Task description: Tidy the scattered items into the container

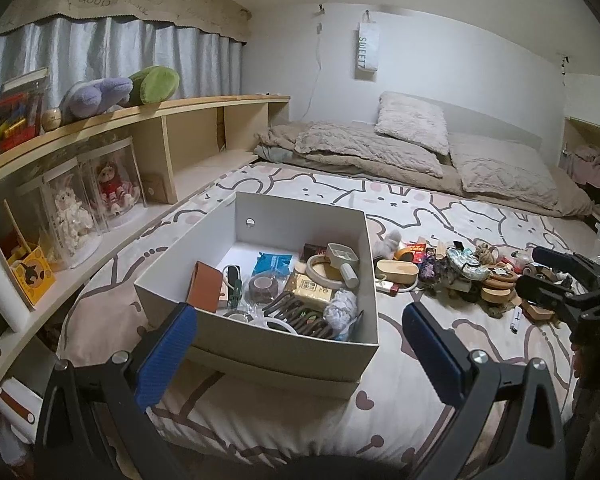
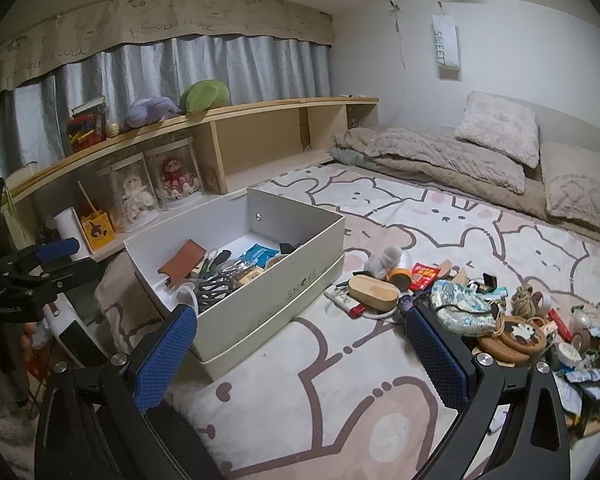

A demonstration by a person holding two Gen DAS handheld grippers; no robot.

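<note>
A white cardboard shoe box sits open on the bed cover, resting inside its own lid. Lots of small things are already in the box: a flat brown leather pouch leaning on the left wall, a blue packet at the back, a roll of brown tape, a gold packet, a round wooden ring, a dark brown comb with long teeth, and a crumpled grey ball in the near right corner. Just beside the box, on its right, more things lie in a messy heap on the cover. There is a smooth oval wooden box, a fluffy grey toy, a red packet, a shiny blue-green cloth pouch, a knot of thick rope, round cork mats and a red lighter. The cover is soft, pale pink and white, with big cartoon bunnies and bears drawn in brown lines. The left gripper hangs over the near edge of the box with its blue bumpy pads wide apart and nothing between them. The right gripper hangs between the box and the heap, its pads wide apart too, holding nothing.
</note>
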